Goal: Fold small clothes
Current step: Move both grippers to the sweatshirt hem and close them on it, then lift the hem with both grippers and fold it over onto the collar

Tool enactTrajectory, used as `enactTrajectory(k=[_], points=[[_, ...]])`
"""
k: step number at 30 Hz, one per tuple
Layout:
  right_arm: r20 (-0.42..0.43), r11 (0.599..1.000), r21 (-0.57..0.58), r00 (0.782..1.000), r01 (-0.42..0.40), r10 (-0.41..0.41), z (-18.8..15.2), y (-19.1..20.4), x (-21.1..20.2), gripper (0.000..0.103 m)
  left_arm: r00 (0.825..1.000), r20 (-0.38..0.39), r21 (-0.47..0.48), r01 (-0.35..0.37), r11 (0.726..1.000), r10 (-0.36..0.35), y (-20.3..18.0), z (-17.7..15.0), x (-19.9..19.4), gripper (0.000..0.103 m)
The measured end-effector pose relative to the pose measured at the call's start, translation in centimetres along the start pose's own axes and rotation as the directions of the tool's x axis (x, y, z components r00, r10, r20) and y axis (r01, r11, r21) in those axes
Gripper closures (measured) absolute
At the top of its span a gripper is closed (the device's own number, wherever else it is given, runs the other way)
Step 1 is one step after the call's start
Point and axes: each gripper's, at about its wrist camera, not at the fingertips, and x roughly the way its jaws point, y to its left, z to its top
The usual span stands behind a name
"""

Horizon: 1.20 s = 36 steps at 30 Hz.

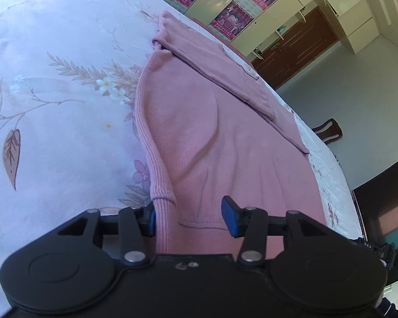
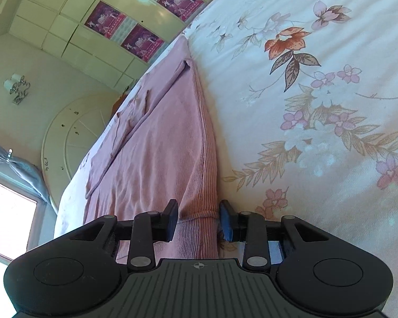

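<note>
A pink ribbed garment lies flat on a floral bedsheet, one part folded over along its far side. My left gripper straddles the near corner of its ribbed hem. The left pad touches the hem's edge, the right pad rests over flat cloth, and the jaws stand apart, so it is open. In the right wrist view the same garment runs away from me along the sheet. My right gripper is shut on the bunched ribbed hem at the other corner.
The bed's edge runs close behind the garment. Beyond it are cream cupboards with pink posters, a brown door, a dark chair back and a dark cabinet. A window and a round white panel show on the right gripper's side.
</note>
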Motion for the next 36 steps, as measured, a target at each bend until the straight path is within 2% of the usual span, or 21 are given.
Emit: enactTrajectory(k=[1, 3, 4, 5, 6, 7, 8, 9, 11, 13, 14, 16, 17, 19, 23, 25, 30, 32, 36], points=[[-0.002, 1.000, 0.000, 1.000, -0.021, 0.021, 0.1, 0.0, 0.2, 0.057, 1.000, 0.005, -0.003, -0.001, 1.000, 0.001, 0.0, 0.0, 0.1, 0.058], [-0.001, 0.999, -0.007, 0.999, -0.046, 0.046, 0.1, 0.3, 0.4, 0.051, 1.000, 0.014, 0.002, -0.018, 1.000, 0.018, -0.1, -0.2, 0.1, 0.066], [-0.013, 0.999, -0.020, 0.999, -0.048, 0.048, -0.1, 0.5, 0.5, 0.051, 0.998, 0.019, 0.019, -0.053, 0.998, 0.053, -0.3, -0.3, 0.1, 0.091], [-0.034, 0.998, -0.035, 0.998, -0.057, 0.055, -0.2, 0.7, 0.6, 0.051, 0.992, 0.024, 0.053, -0.122, 0.991, 0.121, -0.5, -0.4, 0.2, 0.096], [-0.067, 0.996, -0.046, 0.995, -0.072, 0.069, -0.5, 0.8, 0.7, 0.082, 0.993, 0.036, 0.063, -0.119, 0.991, 0.116, -0.4, -0.5, 0.0, 0.097], [-0.107, 0.995, -0.067, 0.992, -0.068, 0.060, -0.9, 1.0, 1.0, 0.096, 0.992, 0.049, 0.049, -0.118, 0.992, 0.116, -0.5, -0.5, -0.4, 0.098], [-0.122, 0.991, -0.131, 0.992, -0.041, 0.025, -1.5, 1.5, 1.0, 0.096, 0.992, 0.075, 0.062, -0.109, 0.992, 0.105, -0.9, -0.4, -1.1, 0.098], [-0.112, 0.987, -0.154, 0.993, -0.044, 0.027, -1.6, 1.7, 0.7, 0.096, 0.991, 0.109, 0.079, -0.087, 0.993, 0.078, -1.5, -0.4, -2.0, 0.098], [-0.052, 0.990, -0.108, 0.995, -0.089, 0.083, -1.2, 1.6, -1.0, 0.096, 0.985, 0.172, 0.076, -0.029, 0.997, 0.016, -2.2, -0.4, -3.7, 0.098], [0.006, 0.982, -0.133, 0.990, -0.137, 0.139, -0.9, 2.3, -2.9, 0.097, 0.978, 0.209, 0.075, -0.023, 0.997, 0.007, -2.3, -0.4, -4.4, 0.098], [0.021, 0.978, -0.150, 0.989, -0.142, 0.147, -0.8, 2.7, -3.4, 0.097, 0.980, 0.197, 0.081, -0.051, 0.995, 0.034, -2.1, -0.5, -4.0, 0.098], [0.027, 0.980, -0.161, 0.992, -0.119, 0.125, -1.1, 2.5, -3.2, 0.097, 0.987, 0.124, 0.049, -0.108, 0.993, 0.101, -0.9, -0.7, -2.1, 0.098], [-0.005, 0.983, -0.164, 0.997, -0.079, 0.080, -1.3, 2.1, -2.3, 0.097, 0.988, 0.087, 0.019, -0.130, 0.991, 0.127, -0.1, -0.9, -1.1, 0.098], [-0.095, 0.991, -0.135, 0.995, 0.013, -0.026, -1.8, 0.9, 0.0, 0.097, 0.989, 0.100, -0.032, -0.108, 0.994, 0.111, 0.4, -1.1, -1.1, 0.098], [-0.026, 0.996, -0.052, 0.997, -0.073, 0.072, -1.0, 1.2, -1.3, 0.097, 0.988, 0.134, -0.082, -0.061, 0.995, 0.072, 0.2, 0.2, -2.2, 0.098], [-0.005, 0.993, -0.072, 0.995, -0.098, 0.098, 0.0, 2.3, -1.7, 0.097, 0.985, 0.169, -0.110, -0.017, 0.994, 0.036, -0.1, 1.4, -2.8, 0.098], [0.046, 0.984, -0.105, 0.987, -0.146, 0.152, 4.2, 5.9, -1.4, 0.097, 0.962, 0.272, -0.154, 0.073, 0.985, -0.029, -1.9, 6.2, -2.3, 0.098], [0.061, 0.982, -0.126, 0.987, -0.141, 0.150, 6.4, 7.8, -0.5, 0.097, 0.955, 0.293, -0.158, 0.087, 0.984, -0.037, -2.9, 9.0, -1.2, 0.098], [0.104, 0.986, -0.106, 0.984, -0.130, 0.141, 12.1, 11.3, 2.3, 0.097, 0.955, 0.296, -0.156, 0.078, 0.985, -0.029, -4.9, 15.1, 2.3, 0.098]])
